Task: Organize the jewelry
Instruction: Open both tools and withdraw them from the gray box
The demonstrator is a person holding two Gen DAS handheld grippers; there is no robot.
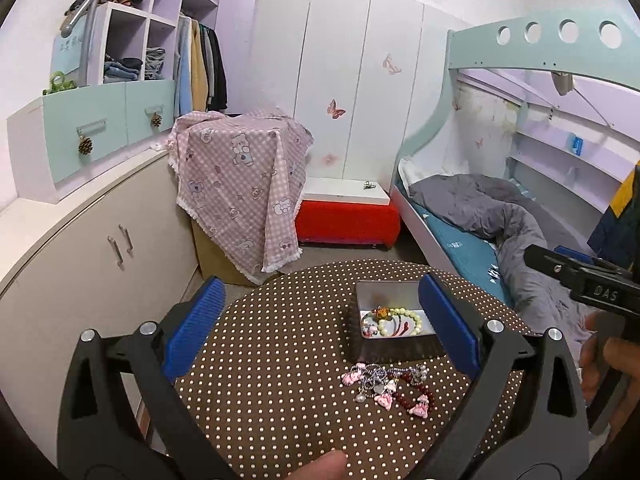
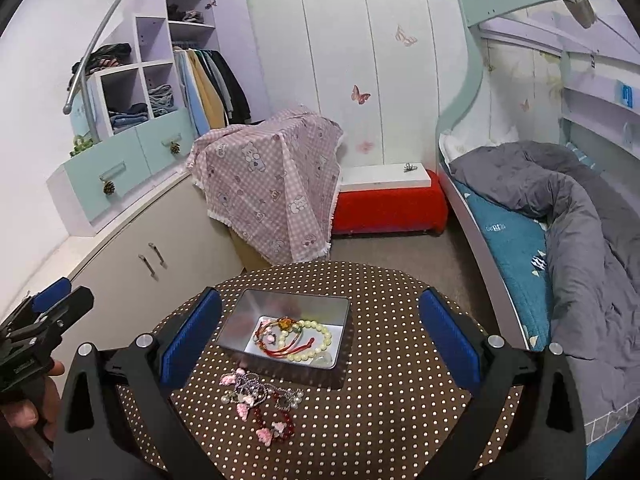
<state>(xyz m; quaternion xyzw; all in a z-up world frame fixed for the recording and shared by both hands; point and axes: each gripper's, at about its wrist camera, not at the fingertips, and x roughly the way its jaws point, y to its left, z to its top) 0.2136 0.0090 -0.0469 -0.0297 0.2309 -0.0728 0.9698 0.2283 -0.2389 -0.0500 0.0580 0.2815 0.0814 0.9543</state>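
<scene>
Both the left gripper (image 1: 320, 320) and right gripper (image 2: 320, 332) are spread wide, holding nothing. The box (image 2: 256, 312) with bracelets (image 2: 316, 340) sits between the fingers; the tangled pile (image 2: 260, 404) is hard to sort out

A round worktop (image 2: 392, 408) is covered by a brown cloth dotted in white. A rectangular metal tin (image 2: 286, 330) is set on it toward the far side; its rim is seen open at the top. Just in front of the tin, a tangled heap of jewelry (image 2: 262, 402), with pink charms, dark red beads and silver chain, is laid directly on the cloth.
</scene>
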